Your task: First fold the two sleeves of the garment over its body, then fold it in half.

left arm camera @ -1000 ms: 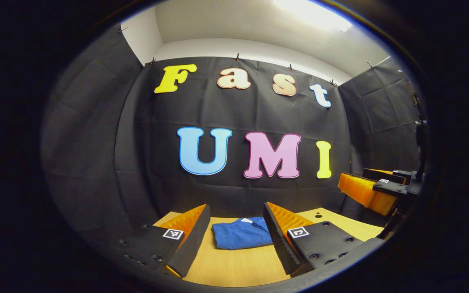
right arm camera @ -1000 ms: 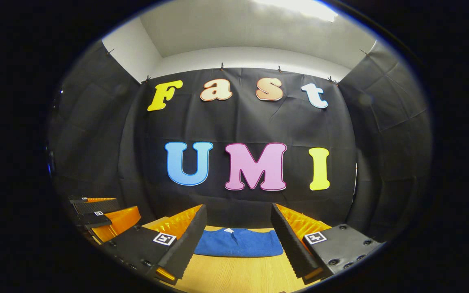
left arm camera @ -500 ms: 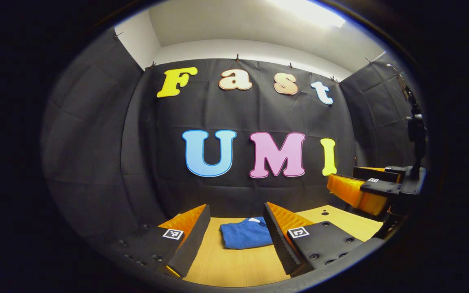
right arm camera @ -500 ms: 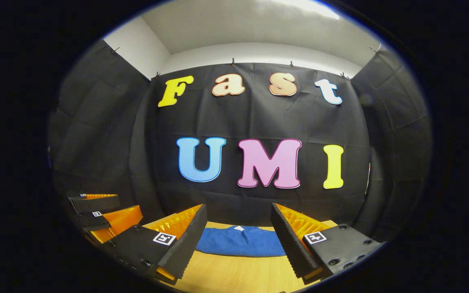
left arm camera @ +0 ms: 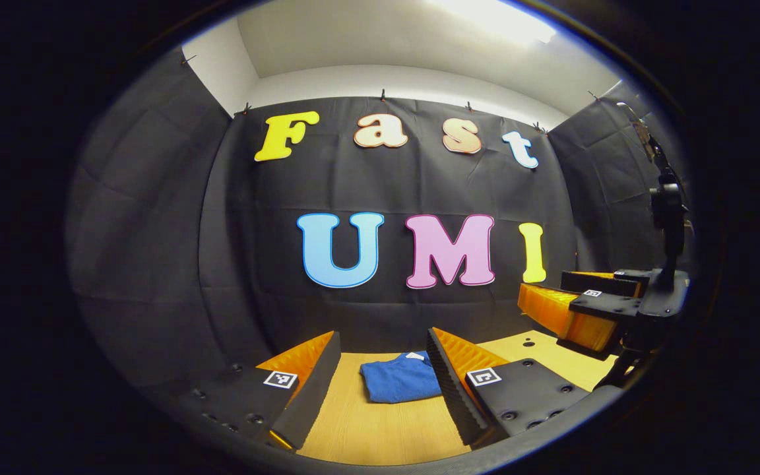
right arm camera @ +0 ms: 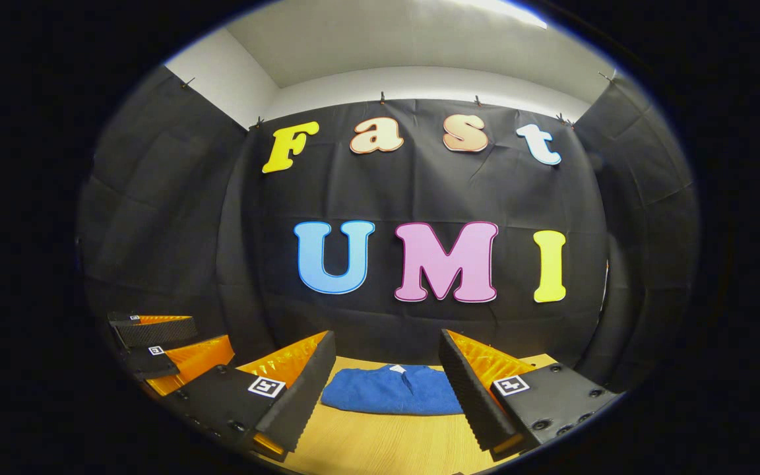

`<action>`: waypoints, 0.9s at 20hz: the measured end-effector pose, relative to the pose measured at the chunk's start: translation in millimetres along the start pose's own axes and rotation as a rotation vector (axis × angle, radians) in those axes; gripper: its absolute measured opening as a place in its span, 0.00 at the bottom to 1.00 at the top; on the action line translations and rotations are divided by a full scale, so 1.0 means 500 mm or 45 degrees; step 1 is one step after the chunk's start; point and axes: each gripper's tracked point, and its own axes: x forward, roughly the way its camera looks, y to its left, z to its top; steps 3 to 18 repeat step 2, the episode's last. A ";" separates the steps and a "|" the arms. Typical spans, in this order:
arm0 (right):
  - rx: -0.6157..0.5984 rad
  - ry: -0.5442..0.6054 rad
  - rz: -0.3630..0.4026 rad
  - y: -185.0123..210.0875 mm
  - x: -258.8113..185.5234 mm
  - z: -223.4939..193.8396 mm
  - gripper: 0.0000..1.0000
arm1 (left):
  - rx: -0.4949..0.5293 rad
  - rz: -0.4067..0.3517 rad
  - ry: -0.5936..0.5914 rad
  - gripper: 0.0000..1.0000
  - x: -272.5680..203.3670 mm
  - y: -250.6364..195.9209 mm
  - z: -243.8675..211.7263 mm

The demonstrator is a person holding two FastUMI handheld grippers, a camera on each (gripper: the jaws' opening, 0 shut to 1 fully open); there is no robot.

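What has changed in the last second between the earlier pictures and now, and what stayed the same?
Both views shifted a little, so the hands drifted. In the left gripper view the blue garment looks smaller and the right gripper has drifted inward. Nothing was gripped or released. The garment stays folded on the wooden table, and the jaws of the left gripper and the right gripper stay open, apart from the cloth.

You've got a light wooden tabletop (left arm camera: 380, 435) with small holes, white wall (left arm camera: 406, 79) above, and a bright ceiling light (left arm camera: 499, 16).
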 end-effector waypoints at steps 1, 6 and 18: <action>0.001 0.001 0.002 0.004 0.001 0.000 0.89 | -0.002 0.000 0.003 0.76 -0.001 0.002 -0.001; -0.003 -0.003 0.004 0.006 0.001 0.001 0.89 | -0.003 0.002 0.002 0.76 -0.001 0.004 0.000; -0.003 -0.003 0.004 0.006 0.001 0.001 0.89 | -0.003 0.002 0.002 0.76 -0.001 0.004 0.000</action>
